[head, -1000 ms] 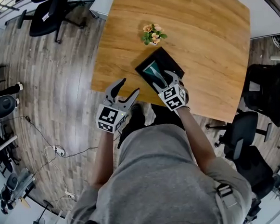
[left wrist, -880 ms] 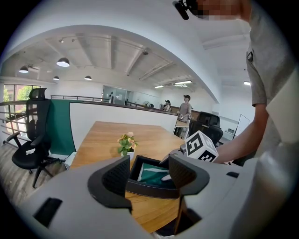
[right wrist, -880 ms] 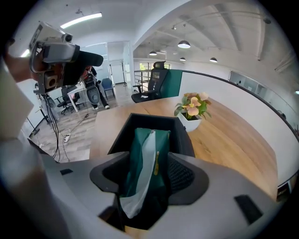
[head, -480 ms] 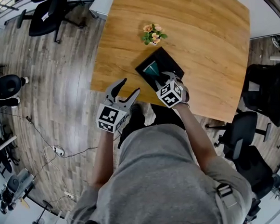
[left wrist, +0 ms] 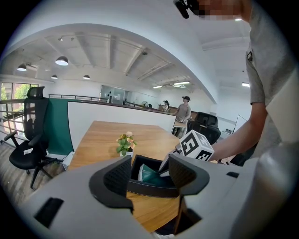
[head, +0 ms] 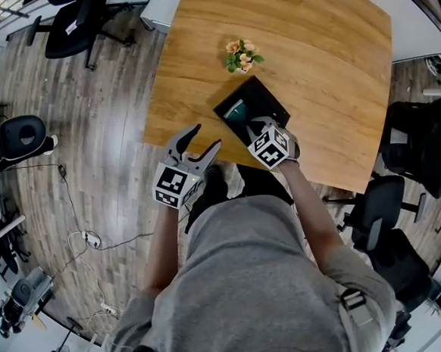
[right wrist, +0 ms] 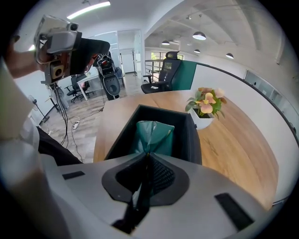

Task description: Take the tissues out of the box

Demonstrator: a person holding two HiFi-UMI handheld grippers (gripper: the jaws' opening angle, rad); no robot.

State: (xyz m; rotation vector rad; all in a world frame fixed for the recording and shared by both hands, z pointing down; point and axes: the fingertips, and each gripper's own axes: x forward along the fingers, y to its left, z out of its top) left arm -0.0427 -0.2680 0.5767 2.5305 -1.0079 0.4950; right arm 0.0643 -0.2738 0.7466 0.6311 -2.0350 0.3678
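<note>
Matt grey plastic left gripper (left wrist: 149, 164) with black ribbed pads (left wrist: 117, 177), smooth wood-grain table (left wrist: 100, 135) with a soft sheen beyond its jaws, matt black leather-look box (left wrist: 149, 188) just ahead of them, teal tissue pack (left wrist: 152, 177) in creased, faintly glossy wrap inside, wood-plank floor (head: 104, 142) beneath.

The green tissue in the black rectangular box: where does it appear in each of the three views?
Head view: green tissue upper centre, in the black rectangular box.
Left gripper view: lower centre, inside the box.
Right gripper view: centre, standing up in the box.
Shared landmark: the small potted flowers just beyond the box.
</note>
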